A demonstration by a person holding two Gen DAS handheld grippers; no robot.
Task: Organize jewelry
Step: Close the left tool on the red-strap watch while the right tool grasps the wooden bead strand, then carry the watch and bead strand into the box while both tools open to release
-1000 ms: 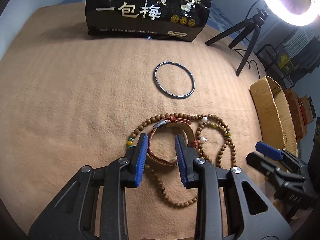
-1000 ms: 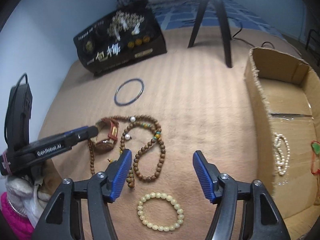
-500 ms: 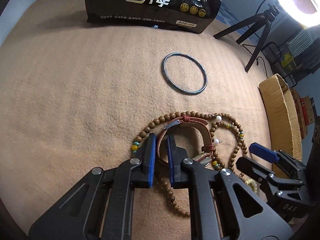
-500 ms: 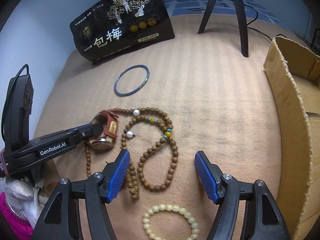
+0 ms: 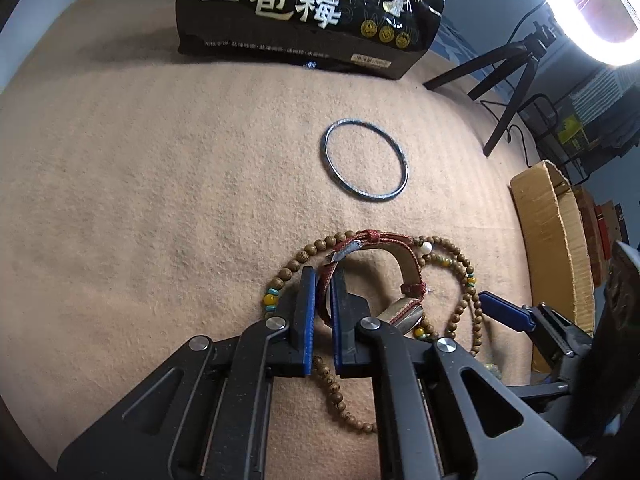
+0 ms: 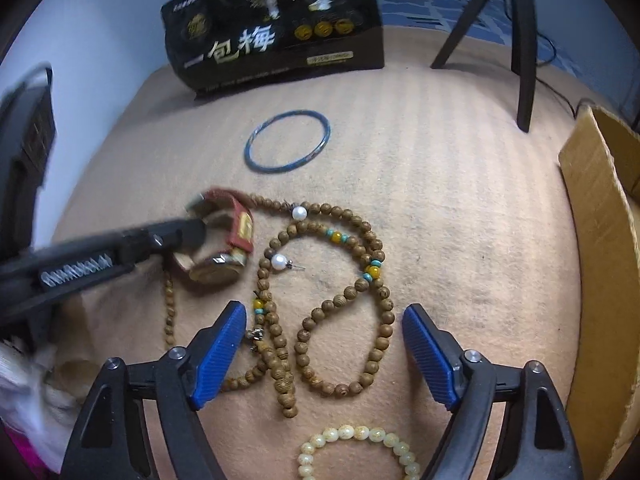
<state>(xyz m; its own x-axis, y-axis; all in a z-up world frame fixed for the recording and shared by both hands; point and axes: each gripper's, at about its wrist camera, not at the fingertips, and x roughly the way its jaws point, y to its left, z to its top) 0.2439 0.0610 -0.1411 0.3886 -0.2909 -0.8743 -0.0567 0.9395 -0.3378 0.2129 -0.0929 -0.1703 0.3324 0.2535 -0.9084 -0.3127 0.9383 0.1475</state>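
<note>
Farthest left, the left gripper has its blue-padded jaws clamped tight on the red strap of a wristwatch; in the right wrist view the same gripper comes in from the left edge, a little blurred, with the watch at its tip, its metal case resting low against the tan blanket that covers the surface. The watch sits on top of a long string of brown wooden beads, dotted with yellow and turquoise ones, which loops and doubles over itself across the middle of the blanket. Two white pearl earrings lie among the loops, one near the upper strand and one just beside the watch. Beyond the beads, well apart from them, a thin blue bangle lies flat, and behind it stands a black snack bag with gold trees and large Chinese characters. Over the lower loop of the beads the right gripper hangs with its jaws wide and opening further, the beads lying between the pads but untouched by them. Just below it, at the bottom edge, lies a bracelet of pale cream beads. To the right stand black tripod legs, and at the far right rises the wall of a cardboard box.
</note>
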